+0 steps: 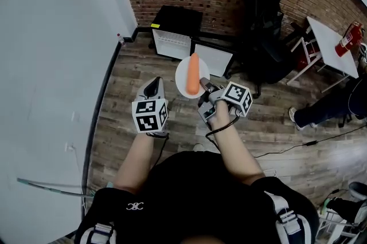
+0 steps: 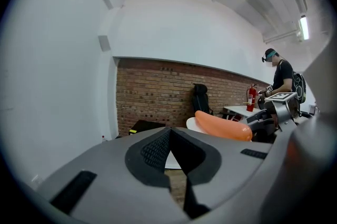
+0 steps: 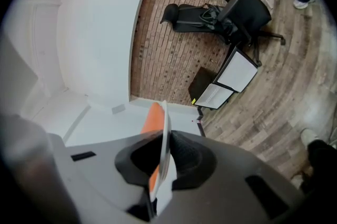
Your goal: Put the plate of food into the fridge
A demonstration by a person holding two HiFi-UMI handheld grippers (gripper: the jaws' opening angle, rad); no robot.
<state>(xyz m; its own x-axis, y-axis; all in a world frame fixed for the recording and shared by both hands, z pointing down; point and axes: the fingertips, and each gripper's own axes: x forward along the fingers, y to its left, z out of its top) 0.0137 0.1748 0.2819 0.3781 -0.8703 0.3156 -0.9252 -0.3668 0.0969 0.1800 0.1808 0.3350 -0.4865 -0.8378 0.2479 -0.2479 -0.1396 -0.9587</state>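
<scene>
A white plate (image 1: 182, 75) carries a long orange piece of food (image 1: 193, 73). My right gripper (image 1: 205, 91) is shut on the plate's near rim and holds it level above the wooden floor. In the right gripper view the plate (image 3: 165, 133) stands edge-on between the pads, with the orange food (image 3: 154, 119) to its left. My left gripper (image 1: 153, 87) is just left of the plate, shut and empty; its jaws (image 2: 169, 136) meet with nothing between them. From the left gripper view the food (image 2: 224, 125) lies on the plate (image 2: 191, 123). A small black fridge with a white door (image 1: 172, 36) stands ahead against the brick wall.
A second white-fronted unit (image 1: 215, 58) sits beside the fridge. A black office chair (image 1: 264, 8) is to its right. A white table (image 1: 330, 42), a red fire extinguisher (image 1: 347, 39) and another person's leg (image 1: 321, 108) are at the far right. A white wall (image 1: 51, 65) runs along the left.
</scene>
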